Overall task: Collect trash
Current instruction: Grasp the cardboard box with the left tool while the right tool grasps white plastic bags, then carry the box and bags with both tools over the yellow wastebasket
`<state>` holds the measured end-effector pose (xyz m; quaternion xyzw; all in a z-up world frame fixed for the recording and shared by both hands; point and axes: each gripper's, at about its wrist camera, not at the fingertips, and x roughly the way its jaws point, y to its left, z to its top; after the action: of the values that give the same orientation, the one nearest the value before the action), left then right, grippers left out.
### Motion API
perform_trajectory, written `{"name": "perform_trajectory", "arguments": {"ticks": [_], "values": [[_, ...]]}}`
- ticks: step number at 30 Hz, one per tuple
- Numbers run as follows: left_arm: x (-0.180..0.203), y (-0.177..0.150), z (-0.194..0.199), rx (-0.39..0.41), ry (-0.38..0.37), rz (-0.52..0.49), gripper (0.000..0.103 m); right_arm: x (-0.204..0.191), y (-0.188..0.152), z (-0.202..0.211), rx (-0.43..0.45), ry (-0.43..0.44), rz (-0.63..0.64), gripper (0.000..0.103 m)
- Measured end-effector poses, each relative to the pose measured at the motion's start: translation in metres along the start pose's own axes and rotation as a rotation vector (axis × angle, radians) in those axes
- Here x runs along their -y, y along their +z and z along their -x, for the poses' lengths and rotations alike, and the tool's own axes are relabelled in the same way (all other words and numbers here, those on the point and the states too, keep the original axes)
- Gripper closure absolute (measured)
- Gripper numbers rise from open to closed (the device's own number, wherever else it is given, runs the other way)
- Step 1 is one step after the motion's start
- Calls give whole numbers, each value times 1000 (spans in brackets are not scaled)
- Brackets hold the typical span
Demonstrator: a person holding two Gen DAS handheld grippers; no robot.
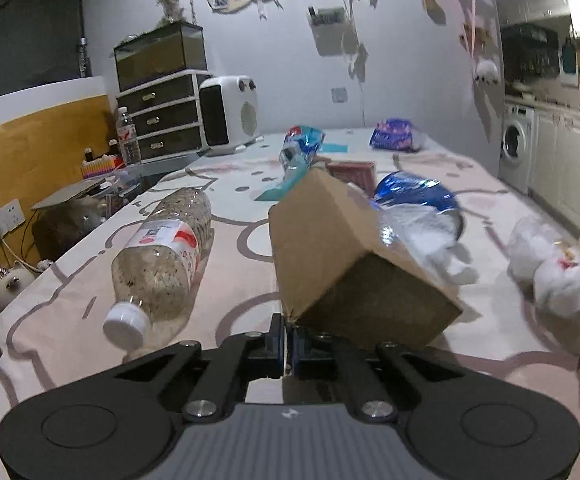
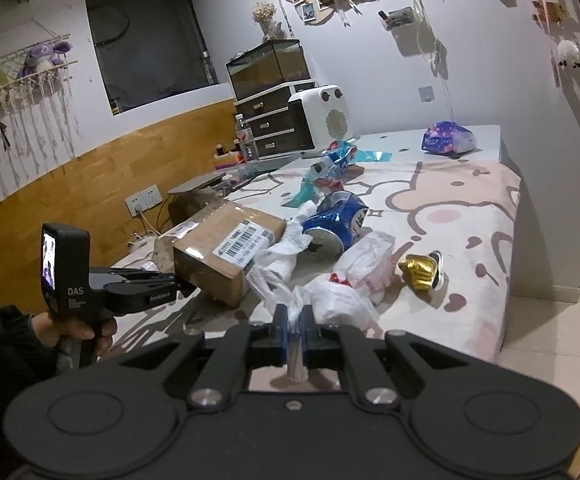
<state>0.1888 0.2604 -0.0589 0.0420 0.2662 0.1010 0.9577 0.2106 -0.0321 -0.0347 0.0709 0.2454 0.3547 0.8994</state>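
1. At the near edge of the bed (image 1: 242, 216), the left gripper (image 1: 288, 330) has its jaws clenched on a lower corner of the cardboard box (image 1: 329, 240); the box is tilted, raised at the gripped end.
2. The right wrist view shows the same box (image 2: 226, 244), shipping label up, toward the bed's left edge, with the left gripper (image 2: 182, 284) at its near corner.
3. The right gripper (image 2: 295, 320) is clamped on a twisted strip of a white plastic bag (image 2: 337, 304) at the near edge.
4. A crushed blue can (image 2: 335, 220) lies mid-bed, touching the white bags (image 2: 365, 264); a gold wrapper (image 2: 421, 270) lies just beside them.
5. A clear plastic bottle (image 1: 166, 256) lies on its side near the left edge, cap toward the camera.
6. A blue snack wrapper (image 1: 299, 148) and a purple packet (image 1: 393, 136) lie toward the far edge.
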Motion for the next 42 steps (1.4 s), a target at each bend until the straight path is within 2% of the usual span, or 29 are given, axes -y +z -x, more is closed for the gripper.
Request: {"name": "perform_trajectory", "arguments": {"ticks": [10, 18, 19, 20, 22, 24, 26, 29, 33, 36, 37, 42], "values": [[29, -40, 75, 28, -25, 105, 100, 0, -34, 50, 20, -13, -42, 97], [54, -68, 116, 54, -23, 179, 101, -9, -58, 84, 42, -46, -45, 94], [56, -71, 119, 52, -19, 191, 101, -9, -60, 86, 54, -64, -45, 86], [58, -74, 121, 50, -17, 206, 101, -10, -61, 86, 60, -81, -41, 69], [61, -78, 124, 48, -14, 223, 101, -13, -63, 84, 66, -105, -26, 50], [64, -81, 125, 45, -11, 231, 101, -17, -62, 77, 67, -105, -5, 42], [65, -83, 126, 36, -14, 239, 101, -22, -60, 64, 57, -101, 31, 28], [65, -87, 125, 28, -15, 246, 101, -23, -57, 40, 32, -130, 42, 27], [65, -88, 126, 30, -17, 255, 101, -13, -56, 11, -31, -151, -27, 30], [65, -90, 126, 35, -16, 261, 101, -10, -63, 1, -73, -150, -49, 41], [65, -90, 126, 37, -15, 265, 101, -9, -66, 0, -78, -142, -57, 51], [63, -88, 130, 42, -11, 294, 101, -10, -70, 11, -48, -131, -72, 54]]}}
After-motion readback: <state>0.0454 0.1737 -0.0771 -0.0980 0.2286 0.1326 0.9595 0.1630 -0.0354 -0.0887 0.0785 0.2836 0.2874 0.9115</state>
